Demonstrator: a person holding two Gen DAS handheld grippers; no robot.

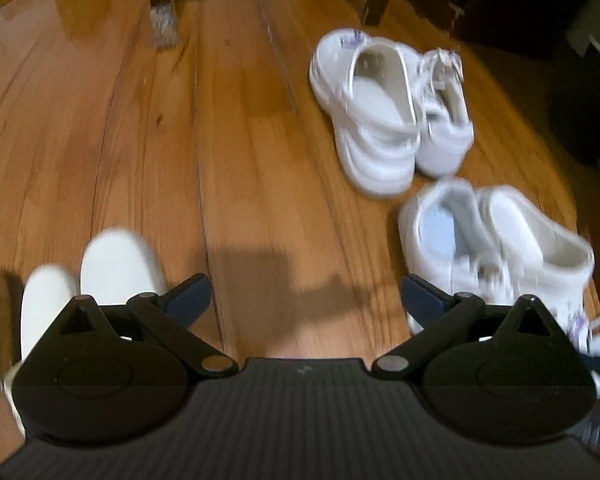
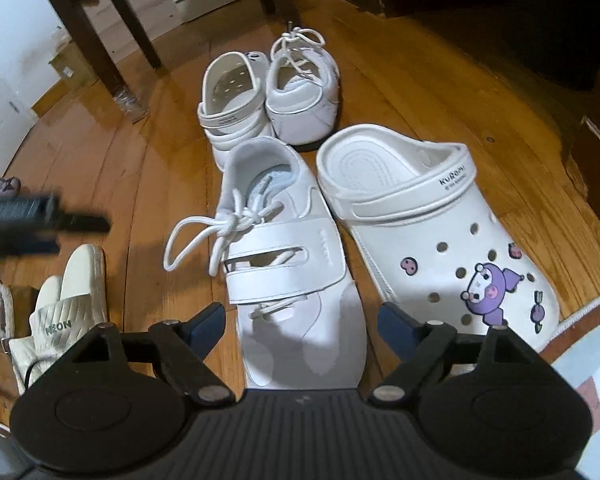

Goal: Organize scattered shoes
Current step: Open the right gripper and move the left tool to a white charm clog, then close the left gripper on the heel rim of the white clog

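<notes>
Right gripper hangs spread and empty over the white sneaker.
Left gripper, also spread, holds nothing above the wooden floor.

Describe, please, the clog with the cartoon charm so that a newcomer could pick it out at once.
Start at the wooden floor, where four white shoes sit in two rows ahead of the right claw. In the nearer row, the clog lies right of a strapped lace-up sneaker. Alone among them, it has a purple cartoon charm on its holed toe.
</notes>
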